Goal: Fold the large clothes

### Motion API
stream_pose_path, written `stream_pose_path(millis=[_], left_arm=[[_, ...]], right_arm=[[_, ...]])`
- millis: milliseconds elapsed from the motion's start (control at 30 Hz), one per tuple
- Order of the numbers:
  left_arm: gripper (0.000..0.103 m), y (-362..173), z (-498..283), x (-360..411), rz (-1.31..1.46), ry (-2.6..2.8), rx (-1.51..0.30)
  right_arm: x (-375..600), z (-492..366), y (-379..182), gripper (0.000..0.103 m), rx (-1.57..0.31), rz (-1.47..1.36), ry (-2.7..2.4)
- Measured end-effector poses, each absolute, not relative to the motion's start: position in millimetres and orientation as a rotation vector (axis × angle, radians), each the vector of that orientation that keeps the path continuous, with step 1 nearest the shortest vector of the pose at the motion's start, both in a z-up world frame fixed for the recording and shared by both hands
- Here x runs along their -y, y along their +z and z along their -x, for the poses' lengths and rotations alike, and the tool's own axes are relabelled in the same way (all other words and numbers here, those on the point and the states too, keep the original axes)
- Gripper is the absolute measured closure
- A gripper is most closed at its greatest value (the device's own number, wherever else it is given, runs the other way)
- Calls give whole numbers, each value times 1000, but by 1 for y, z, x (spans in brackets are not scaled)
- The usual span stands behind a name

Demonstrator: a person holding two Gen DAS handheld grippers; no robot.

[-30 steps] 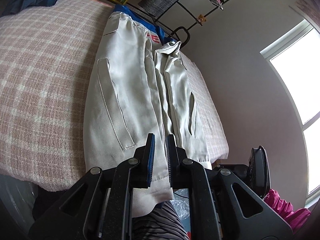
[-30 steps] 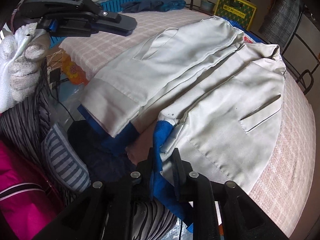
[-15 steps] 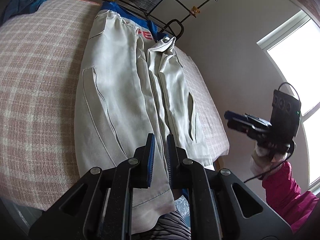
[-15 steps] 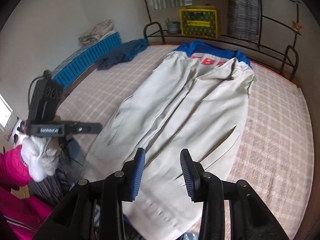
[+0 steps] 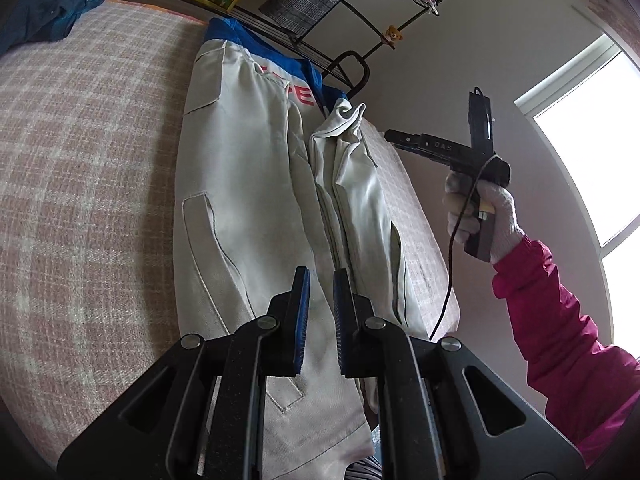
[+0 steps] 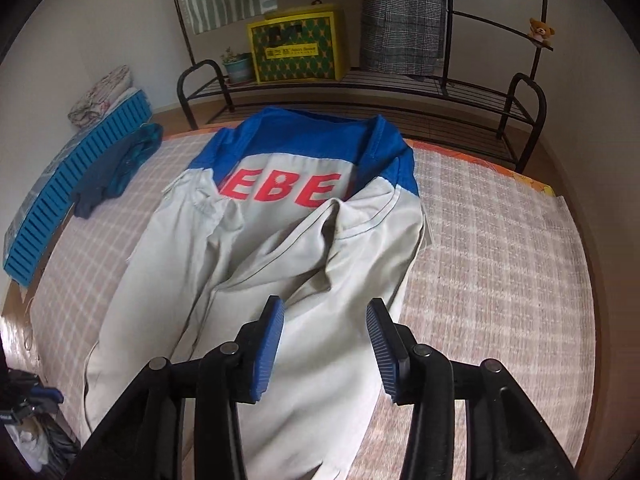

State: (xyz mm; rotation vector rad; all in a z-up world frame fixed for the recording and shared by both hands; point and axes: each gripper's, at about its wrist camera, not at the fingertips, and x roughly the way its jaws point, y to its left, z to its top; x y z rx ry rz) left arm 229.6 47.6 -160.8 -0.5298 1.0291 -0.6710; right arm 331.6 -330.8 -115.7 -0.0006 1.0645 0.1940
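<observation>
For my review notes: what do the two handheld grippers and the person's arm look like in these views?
Both are black plastic grippers with two fingers faced in ribbed blue pads and silver pivot bolts. Seen from the left gripper, the right gripper shows a pistol-style handle, a boxy black module on top, pale lettering on its side and a thin black cable hanging down. The hand wears a white knit glove below a magenta sleeve.
</observation>
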Motion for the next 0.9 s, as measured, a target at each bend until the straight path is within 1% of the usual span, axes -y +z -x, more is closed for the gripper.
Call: stream_pose_path(millis=[200, 233, 267, 300, 333, 367, 467, 567, 633, 733, 900], left_arm=[[94, -167, -235, -56, 549, -669, -1048], [94, -167, -235, -57, 552, -670, -1047], [94, -167, -235, -58, 555, -671, -1045], [94, -166, -235, -59, 556, -673, -1045], [94, -166, -235, -59, 555, -675, -1044], [94, -166, -234, -60, 558, -677, -1045], [94, -165, -233, -60, 563, -691, -1043], [94, -164, -231, -62, 568, -698, -1042], [94, -163, -230, -64, 574, -700, -1043], [94, -163, -230, -64, 576, -698, -1043], [94, -164, -231, -67, 585, -699, -1047]], right_arm=[[327, -377, -137, 58, -1062, 26, 156], [325, -381, -139, 59, -1060, 35, 158], [323, -384, -142, 71, -1058, 42, 159], [321, -388, -143, 80, -1058, 49, 163], [319, -390, -145, 92, -1065, 53, 162], [318, -392, -145, 97, -1065, 60, 151], [317, -393, -130, 99, -1020, 5, 160], [317, -401, -111, 100, -969, -105, 196], [309, -413, -108, 100, -962, -132, 223], [288, -431, -126, 100, -997, -114, 231], [261, -448, -179, 100, -1072, -83, 210]])
